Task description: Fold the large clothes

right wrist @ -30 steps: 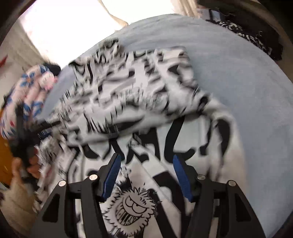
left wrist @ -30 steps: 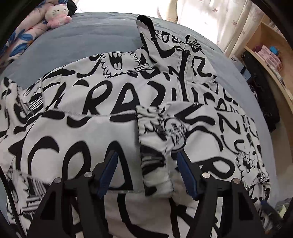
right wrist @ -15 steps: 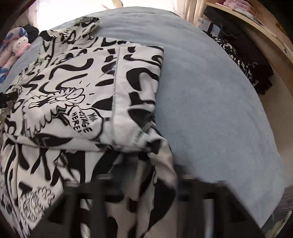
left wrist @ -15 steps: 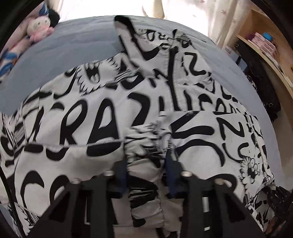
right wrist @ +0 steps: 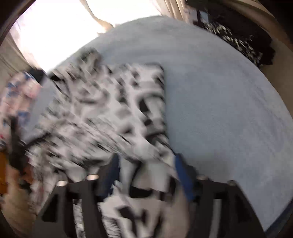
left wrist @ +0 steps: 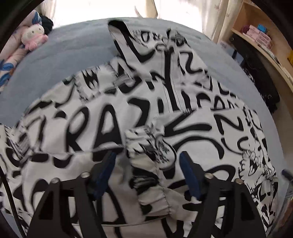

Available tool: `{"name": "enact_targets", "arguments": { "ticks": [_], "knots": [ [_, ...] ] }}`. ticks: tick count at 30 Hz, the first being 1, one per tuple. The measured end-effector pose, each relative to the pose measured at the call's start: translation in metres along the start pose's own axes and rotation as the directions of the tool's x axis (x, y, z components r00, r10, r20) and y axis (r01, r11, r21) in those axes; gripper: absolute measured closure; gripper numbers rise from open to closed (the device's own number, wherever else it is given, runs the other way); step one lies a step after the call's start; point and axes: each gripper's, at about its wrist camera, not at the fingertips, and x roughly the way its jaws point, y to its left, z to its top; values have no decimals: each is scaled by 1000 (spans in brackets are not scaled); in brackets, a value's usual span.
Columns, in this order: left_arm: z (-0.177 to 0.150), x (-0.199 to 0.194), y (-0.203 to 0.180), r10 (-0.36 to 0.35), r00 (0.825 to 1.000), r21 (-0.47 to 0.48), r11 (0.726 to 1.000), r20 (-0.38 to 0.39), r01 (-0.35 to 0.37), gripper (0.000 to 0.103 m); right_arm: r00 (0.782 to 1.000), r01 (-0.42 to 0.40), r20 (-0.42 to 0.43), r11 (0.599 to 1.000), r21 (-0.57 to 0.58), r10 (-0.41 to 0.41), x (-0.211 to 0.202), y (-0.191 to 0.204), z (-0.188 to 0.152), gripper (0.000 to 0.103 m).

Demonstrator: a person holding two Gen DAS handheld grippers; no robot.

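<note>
A large white jacket with black graffiti print lies spread on a blue-grey bed. Its folded-in sleeve with an elastic cuff lies between the fingers of my left gripper, which is open just above the cloth. In the blurred right wrist view the same jacket lies to the left on the bed. My right gripper is open over the jacket's near right corner.
A pink plush toy and a floral pillow lie at the bed's far left. A wooden shelf with boxes and dark clothes stands to the right. Curtains hang behind the bed.
My left gripper was shut on the sleeve cuff half a second ago and has opened, leaving the cuff lying on the jacket. The right gripper has swung quickly and is blurred.
</note>
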Motion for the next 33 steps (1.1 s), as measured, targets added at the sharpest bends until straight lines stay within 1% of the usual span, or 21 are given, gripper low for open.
{"name": "enact_targets", "arguments": {
  "ticks": [2,5,8,10,11,12,13,14,15,16,17,18,20,21,22,23,25,29,31,32,33],
  "knots": [
    [5,-2,6,14,1000,-11,1000,13,-13,28,999,6,48,1000,6,-7,4,9,22,25],
    [18,10,21,39,999,-72,997,-3,-40,29,995,80,59,997,-7,-79,40,17,59,25],
    [25,25,32,18,999,-119,993,-27,-21,29,989,150,13,988,-27,-150,90,15,93,25],
    [27,34,34,9,999,-122,992,-34,-13,31,980,196,-28,980,-36,-197,119,7,107,25],
    [29,38,34,5,999,-116,993,-37,-9,33,975,215,-43,976,-35,-216,133,4,114,25],
    [29,42,35,-1,999,-111,994,-39,-3,39,973,225,-54,974,-23,-226,143,-2,119,25],
    [29,45,33,-4,999,-107,994,-38,0,43,973,222,-69,975,-6,-222,151,-9,122,25],
    [30,47,33,-5,999,-103,995,-36,1,52,975,203,-95,979,15,-200,160,-16,124,32],
    [31,50,31,8,1000,-96,995,-28,-11,73,982,154,-121,988,32,-149,166,-21,124,59],
    [33,52,30,33,999,-91,995,-25,-36,84,983,124,-137,992,32,-118,169,-22,125,73],
    [36,54,28,57,998,-90,994,-26,-60,92,983,135,-126,991,21,-131,167,-22,127,81],
    [39,56,29,61,998,-99,993,-22,-63,94,986,135,-100,991,12,-133,161,-21,129,90],
    [42,58,33,58,998,-128,990,9,-56,95,986,163,-30,987,13,-163,152,-24,128,93],
    [41,59,35,65,998,-130,989,12,-63,95,977,214,-15,977,12,-214,155,-29,127,100],
    [40,65,37,67,998,-136,988,-1,-67,95,972,233,-39,972,20,-232,163,-35,124,99],
    [37,69,38,70,998,-137,988,-3,-69,95,974,222,-61,975,27,-220,171,-41,122,100],
    [34,67,34,87,996,-117,990,18,-84,95,971,237,-47,972,-1,-236,167,-36,125,99],
    [30,56,27,109,994,-83,991,21,-107,95,948,316,-11,946,-68,-318,144,-15,128,96],
    [31,39,21,130,990,-66,990,58,-126,95,955,294,44,954,-54,-292,120,-3,127,96],
    [30,30,18,129,988,-60,990,83,-124,94,965,253,79,967,-38,-250,105,3,125,96],
    [30,20,14,116,987,-55,992,110,-110,90,971,211,115,977,-15,-208,91,7,122,95]
  ]
}}
